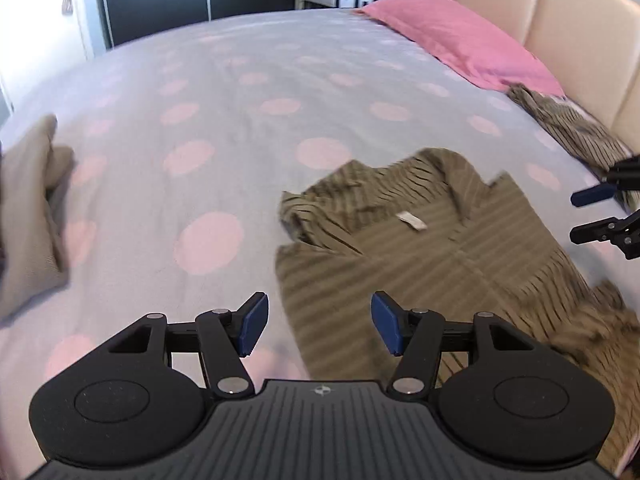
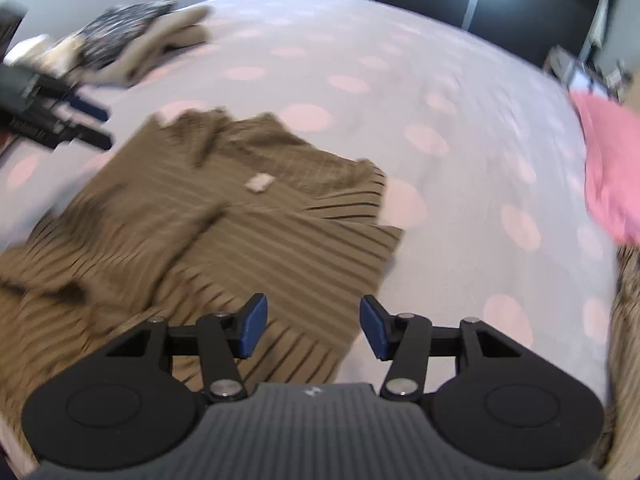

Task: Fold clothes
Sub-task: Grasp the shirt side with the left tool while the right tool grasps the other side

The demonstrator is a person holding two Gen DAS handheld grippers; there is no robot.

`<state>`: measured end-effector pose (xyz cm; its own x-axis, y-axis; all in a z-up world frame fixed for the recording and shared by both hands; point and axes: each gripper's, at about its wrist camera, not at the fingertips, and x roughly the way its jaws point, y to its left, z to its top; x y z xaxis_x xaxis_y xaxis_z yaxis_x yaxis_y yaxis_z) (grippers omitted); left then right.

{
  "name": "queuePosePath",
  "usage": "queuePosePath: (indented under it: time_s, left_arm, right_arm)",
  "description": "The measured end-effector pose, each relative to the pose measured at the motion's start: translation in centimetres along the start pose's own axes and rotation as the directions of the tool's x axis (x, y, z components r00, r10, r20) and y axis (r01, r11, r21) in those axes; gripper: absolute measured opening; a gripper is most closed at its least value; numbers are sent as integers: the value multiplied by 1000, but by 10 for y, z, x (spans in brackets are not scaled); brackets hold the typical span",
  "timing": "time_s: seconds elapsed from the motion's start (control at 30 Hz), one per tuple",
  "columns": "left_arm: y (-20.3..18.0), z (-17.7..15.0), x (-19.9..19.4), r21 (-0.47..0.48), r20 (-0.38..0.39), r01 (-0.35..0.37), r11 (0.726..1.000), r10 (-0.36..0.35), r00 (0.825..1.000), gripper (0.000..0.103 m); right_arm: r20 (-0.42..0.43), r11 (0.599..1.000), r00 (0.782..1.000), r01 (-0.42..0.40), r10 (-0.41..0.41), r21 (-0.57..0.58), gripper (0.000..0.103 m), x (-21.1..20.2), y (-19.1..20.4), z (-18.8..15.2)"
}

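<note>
An olive-brown striped shirt [image 1: 432,240] lies spread on the bed, collar and white label [image 1: 412,221] facing up; the right wrist view shows the same shirt [image 2: 192,232] with its label [image 2: 259,183]. My left gripper [image 1: 319,330] hovers open above the shirt's near left edge, nothing between its blue pads. My right gripper [image 2: 311,330] is open over the shirt's right hem, also empty. Each gripper shows in the other's view: the right gripper [image 1: 592,216] at the far right edge, the left gripper [image 2: 96,126] at the far left.
The bed [image 1: 240,80] has a lilac cover with pink dots. A pink pillow [image 1: 464,40] lies by the cream headboard [image 1: 576,32]. Another striped garment [image 1: 576,128] sits near the pillow. Beige folded clothes [image 1: 32,208] lie at the left edge, with a dark patterned piece [image 2: 120,28] beside them.
</note>
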<state>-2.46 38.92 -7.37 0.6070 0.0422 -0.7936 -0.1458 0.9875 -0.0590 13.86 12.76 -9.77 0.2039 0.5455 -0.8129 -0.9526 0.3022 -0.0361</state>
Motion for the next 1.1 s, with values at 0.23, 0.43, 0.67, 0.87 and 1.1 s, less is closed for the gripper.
queuePosePath:
  time_s: [0.23, 0.43, 0.67, 0.87, 1.1]
  left_arm:
    - [27, 8, 53, -41, -42, 92, 995, -93, 995, 55]
    - [32, 11, 78, -20, -38, 127, 992, -127, 991, 59]
    - [29, 14, 70, 14, 12, 161, 987, -161, 987, 21]
    - [29, 23, 46, -9, 71, 215, 977, -214, 974, 5]
    - [21, 24, -26, 17, 167, 252, 968, -251, 953, 5]
  right_arm:
    - [-47, 977, 995, -82, 93, 194, 59, 73, -56, 27]
    - [-74, 969, 988, -120, 139, 218, 58, 111, -63, 34]
    - [-42, 973, 987, -142, 152, 182, 13, 116, -56, 38]
    - [12, 972, 988, -157, 157, 173, 7, 88, -55, 46]
    - [108, 975, 975, -202, 192, 89, 7, 7, -37, 33]
